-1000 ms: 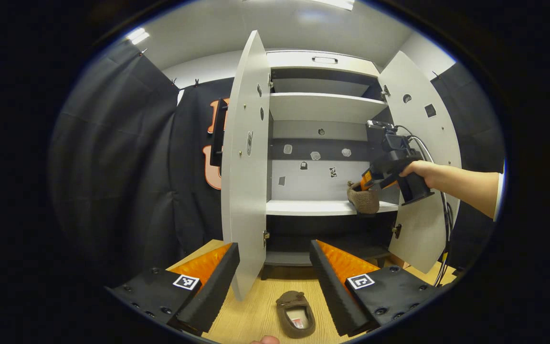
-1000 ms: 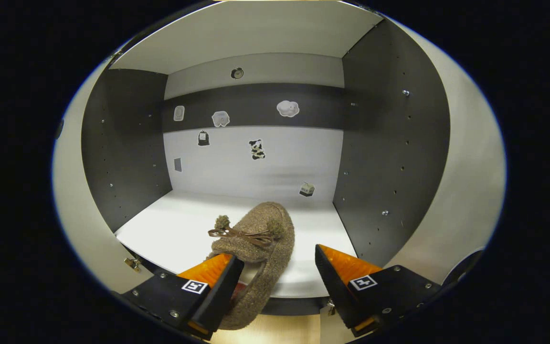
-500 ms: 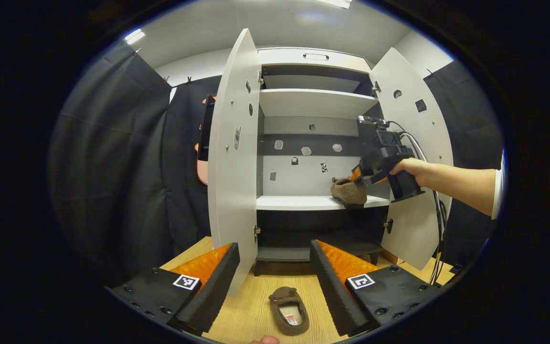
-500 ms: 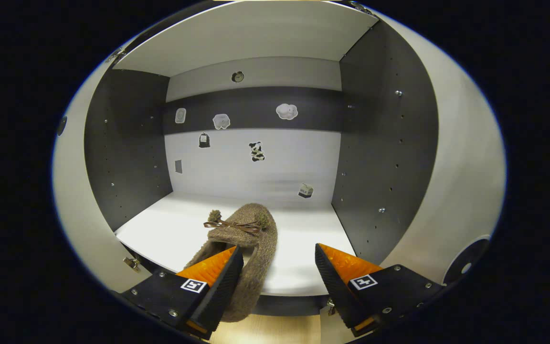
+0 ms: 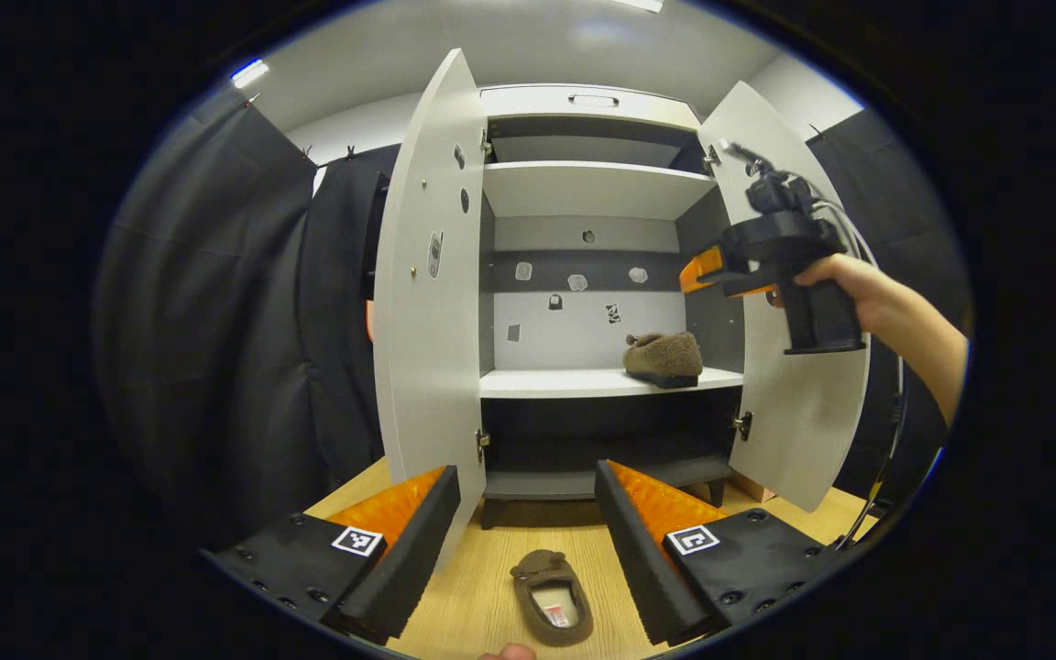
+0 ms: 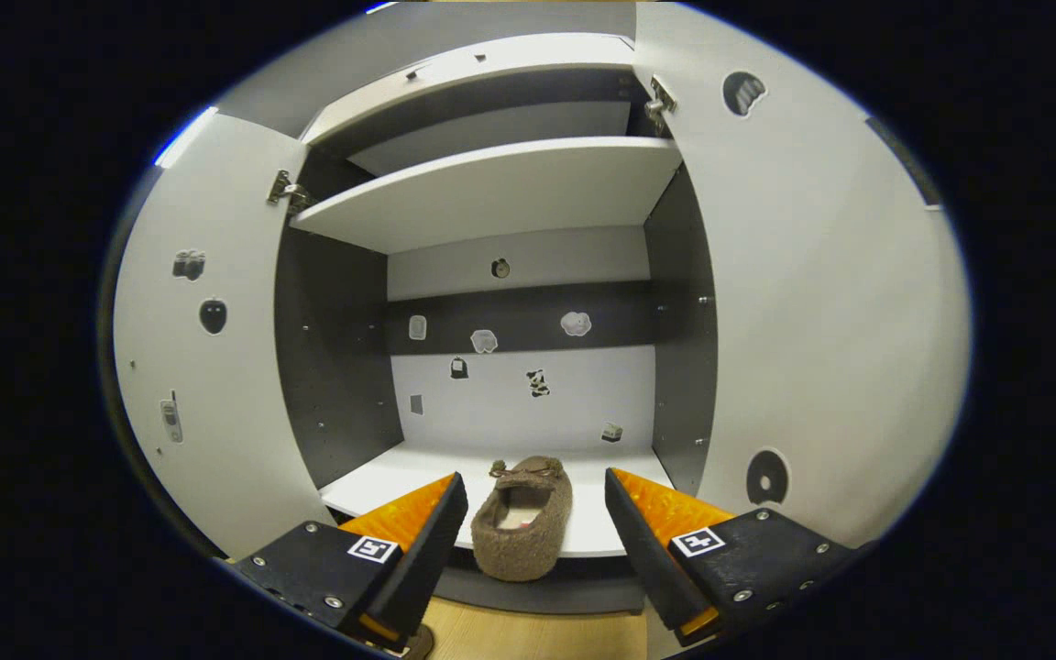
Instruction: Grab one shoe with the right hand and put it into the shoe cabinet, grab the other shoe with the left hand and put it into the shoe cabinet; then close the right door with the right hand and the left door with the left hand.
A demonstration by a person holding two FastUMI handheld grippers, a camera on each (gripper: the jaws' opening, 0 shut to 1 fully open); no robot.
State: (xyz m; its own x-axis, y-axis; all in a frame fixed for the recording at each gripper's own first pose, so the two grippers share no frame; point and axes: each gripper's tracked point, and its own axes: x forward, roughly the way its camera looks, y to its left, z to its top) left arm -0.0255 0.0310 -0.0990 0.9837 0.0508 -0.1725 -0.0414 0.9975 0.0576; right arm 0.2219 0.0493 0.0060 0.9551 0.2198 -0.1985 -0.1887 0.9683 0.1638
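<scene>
One brown fuzzy shoe (image 6: 523, 518) lies on the white middle shelf (image 6: 372, 481) of the shoe cabinet, its heel hanging a little over the front edge; the same shoe (image 5: 664, 358) sits at the shelf's right end in the left gripper view. My right gripper (image 6: 528, 541) is open, drawn back from the shelf, with that shoe lying free beyond its fingers. The other brown shoe (image 5: 553, 597) lies on the wooden floor (image 5: 482, 605) in front of the cabinet. My left gripper (image 5: 526, 527) hangs open above it. The right gripper (image 5: 716, 273) is held high by a hand near the right door.
Both cabinet doors stand wide open: the left door (image 5: 427, 302) and the right door (image 5: 789, 412). An upper shelf (image 5: 592, 188) and a dark lower compartment (image 5: 601, 449) are bare. Black cloth (image 5: 235, 321) hangs left of the cabinet. A cable trails from the right gripper.
My right gripper has let go of the shoe, leaving it on the middle shelf, and has pulled back and upward. The left gripper view has drifted back slightly from the cabinet.
</scene>
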